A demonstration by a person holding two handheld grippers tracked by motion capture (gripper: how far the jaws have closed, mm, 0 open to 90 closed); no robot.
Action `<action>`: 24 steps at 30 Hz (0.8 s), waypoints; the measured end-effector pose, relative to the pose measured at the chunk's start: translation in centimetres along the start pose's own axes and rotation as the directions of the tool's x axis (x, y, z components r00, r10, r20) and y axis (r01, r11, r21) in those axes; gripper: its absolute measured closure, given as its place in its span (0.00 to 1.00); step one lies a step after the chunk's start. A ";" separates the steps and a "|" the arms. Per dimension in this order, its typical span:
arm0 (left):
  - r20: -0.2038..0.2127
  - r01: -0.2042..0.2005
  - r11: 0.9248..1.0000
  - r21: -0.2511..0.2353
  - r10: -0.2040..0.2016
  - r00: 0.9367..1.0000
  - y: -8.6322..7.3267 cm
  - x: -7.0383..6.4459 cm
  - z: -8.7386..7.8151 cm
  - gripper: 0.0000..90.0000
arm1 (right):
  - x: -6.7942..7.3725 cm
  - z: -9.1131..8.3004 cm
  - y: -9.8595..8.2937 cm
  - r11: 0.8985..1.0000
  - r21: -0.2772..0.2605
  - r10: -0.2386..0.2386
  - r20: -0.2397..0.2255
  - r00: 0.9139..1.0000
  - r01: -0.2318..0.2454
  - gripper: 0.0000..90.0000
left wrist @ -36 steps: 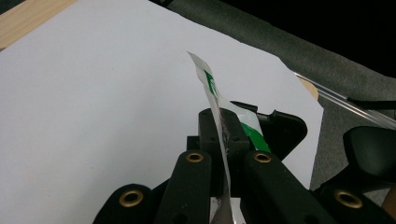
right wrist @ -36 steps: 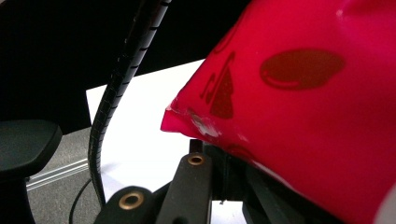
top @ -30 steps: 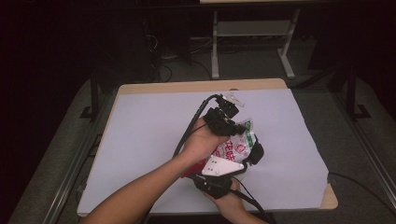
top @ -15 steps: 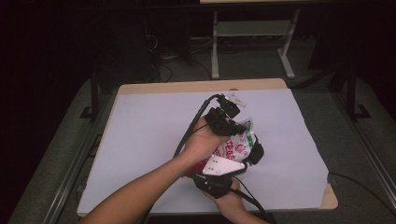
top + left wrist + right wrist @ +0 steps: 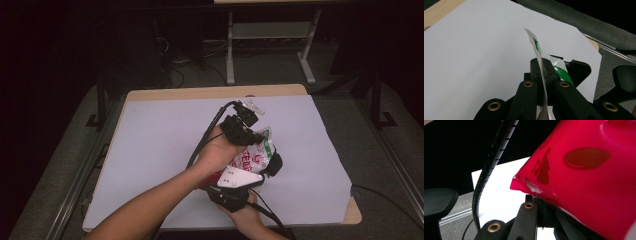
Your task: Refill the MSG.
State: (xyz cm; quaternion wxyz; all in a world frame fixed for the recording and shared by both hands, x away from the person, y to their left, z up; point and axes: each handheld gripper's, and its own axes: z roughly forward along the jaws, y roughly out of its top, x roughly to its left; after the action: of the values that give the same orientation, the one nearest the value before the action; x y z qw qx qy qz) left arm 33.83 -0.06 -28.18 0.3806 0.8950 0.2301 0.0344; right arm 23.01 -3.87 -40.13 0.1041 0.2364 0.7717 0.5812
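Red-white snack bag [image 5: 251, 159], red lettering unreadable, both tools clamped.

A wooden table [image 5: 210, 93] carries a large white sheet [image 5: 160, 150] that covers nearly all its top. Bare wood rims the sheet beyond the left gripper [image 5: 243, 123] and near the right gripper [image 5: 235, 192].

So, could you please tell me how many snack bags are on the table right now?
1. A single snack bag is held over the white sheet, its green-and-white edge pinched in the left tool and its red end gripped by the right tool. Hands may hide more.
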 end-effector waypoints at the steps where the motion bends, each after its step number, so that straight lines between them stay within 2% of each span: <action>1: -0.001 -0.001 1.000 0.001 0.001 1.000 0.0 0.0 0.0 1.00 | 0.0 0.0 0.0 1.000 0.000 0.000 0.000 1.000 0.000 1.00; 24: 0.015 0.010 1.000 -0.008 -0.010 1.000 -0.3 0.4 -0.1 1.00 | 0.0 0.1 -0.2 1.000 0.011 -0.009 0.001 1.000 0.009 1.00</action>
State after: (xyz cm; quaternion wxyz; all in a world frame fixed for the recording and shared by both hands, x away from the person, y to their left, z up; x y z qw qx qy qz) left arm 34.04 0.38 -28.39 0.3859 0.8926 0.2317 0.0265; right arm 23.00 -3.86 -40.31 0.1061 0.2338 0.7758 0.5764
